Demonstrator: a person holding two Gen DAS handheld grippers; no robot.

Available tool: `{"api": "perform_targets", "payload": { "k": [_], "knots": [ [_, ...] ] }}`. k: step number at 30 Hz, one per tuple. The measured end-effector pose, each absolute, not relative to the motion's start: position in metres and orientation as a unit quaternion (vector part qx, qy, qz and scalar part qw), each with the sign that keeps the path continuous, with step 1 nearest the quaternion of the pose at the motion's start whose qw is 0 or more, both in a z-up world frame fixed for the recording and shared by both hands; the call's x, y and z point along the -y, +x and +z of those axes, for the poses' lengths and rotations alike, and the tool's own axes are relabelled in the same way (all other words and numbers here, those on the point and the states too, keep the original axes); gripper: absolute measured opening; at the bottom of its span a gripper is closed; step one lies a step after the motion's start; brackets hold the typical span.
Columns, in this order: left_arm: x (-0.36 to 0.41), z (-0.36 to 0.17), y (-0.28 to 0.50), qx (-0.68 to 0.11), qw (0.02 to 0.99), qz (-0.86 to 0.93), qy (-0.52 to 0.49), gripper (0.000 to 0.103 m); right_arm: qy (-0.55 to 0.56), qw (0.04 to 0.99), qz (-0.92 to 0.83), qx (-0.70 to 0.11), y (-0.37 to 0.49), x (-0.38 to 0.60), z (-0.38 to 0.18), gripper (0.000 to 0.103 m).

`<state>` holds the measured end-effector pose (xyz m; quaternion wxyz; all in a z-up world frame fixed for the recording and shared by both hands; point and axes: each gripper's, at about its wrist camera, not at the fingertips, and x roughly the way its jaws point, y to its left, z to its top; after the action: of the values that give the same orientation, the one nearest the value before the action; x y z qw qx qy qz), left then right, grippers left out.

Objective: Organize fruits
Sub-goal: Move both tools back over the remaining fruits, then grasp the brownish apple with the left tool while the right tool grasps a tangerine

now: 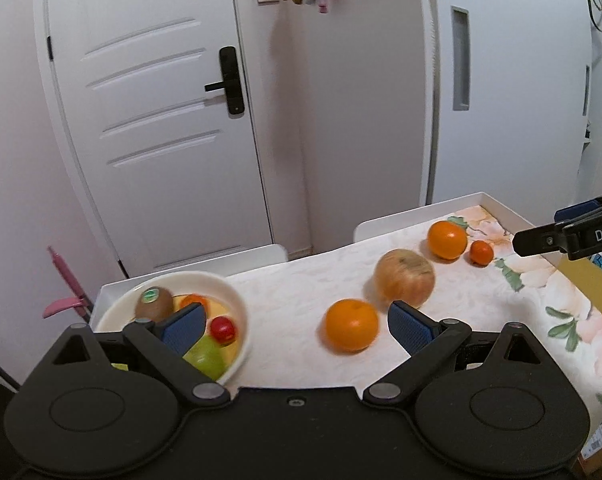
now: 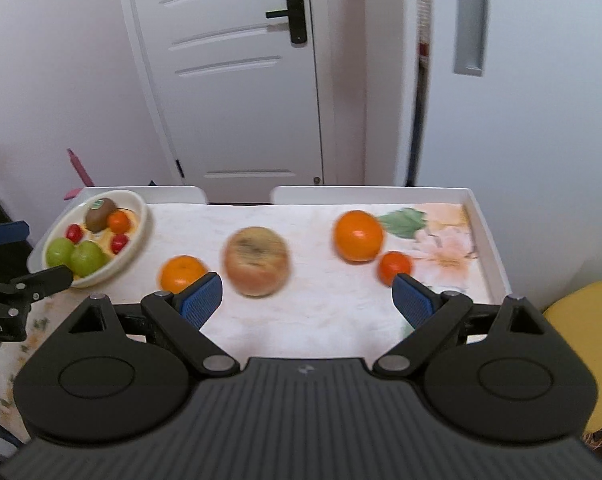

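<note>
In the left wrist view, the worktop is seen bounded by a raised white rim along its far and right edges, with a gap in the far rim near the middle. A bowl is set at the near left corner, close to the rim. A kiwi, a small orange fruit, a red tomato and green fruit are held in it. Open cloth is left between the bowl and the loose fruit. The left gripper is held with its fingers spread wide and empty. An orange lies between them, nearer the right finger and untouched. An apple is found just beyond that finger. A second orange and a tangerine lie farther right, almost touching each other. The right gripper is seen entering at the right edge, above the worktop.

In the right wrist view, the right gripper is likewise held wide open and empty. The apple lies ahead between the fingers, nearer the left one. The near orange is seen just behind the left fingertip, the tangerine just above the right one, and the far orange beside it. Bare cloth lies before the fingers. The bowl sits far left, with the left gripper open beside it.
</note>
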<state>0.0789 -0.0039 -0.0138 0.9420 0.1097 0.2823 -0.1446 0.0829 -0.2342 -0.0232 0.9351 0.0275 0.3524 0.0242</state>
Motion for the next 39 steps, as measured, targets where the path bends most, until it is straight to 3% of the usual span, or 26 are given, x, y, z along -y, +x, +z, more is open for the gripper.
{"api": "perform_targets", "payload": {
  "k": [17,28,31,35,39],
  "knots": [
    [0.115,-0.069,0.151,-0.312,0.923,-0.169,0.152,0.1,0.021,0.924,0.048,-0.379,0.148,0.307,-0.099,0.103],
    [0.138,-0.109,0.189,-0.325,0.904,-0.212,0.179,0.099,0.043,0.919,0.016,-0.391,0.167,0.305,-0.132,0.088],
    [0.14,-0.114,0.196,-0.326,0.9,-0.224,0.182,0.095,0.046,0.92,0.007,-0.389,0.172,0.303,-0.134,0.083],
    [0.14,-0.119,0.201,-0.332,0.892,-0.248,0.179,0.078,0.044,0.921,0.0,-0.387,0.178,0.301,-0.135,0.076],
    [0.141,-0.12,0.197,-0.321,0.891,-0.257,0.191,0.078,0.044,0.92,-0.005,-0.389,0.183,0.298,-0.137,0.072]
  ]
}}
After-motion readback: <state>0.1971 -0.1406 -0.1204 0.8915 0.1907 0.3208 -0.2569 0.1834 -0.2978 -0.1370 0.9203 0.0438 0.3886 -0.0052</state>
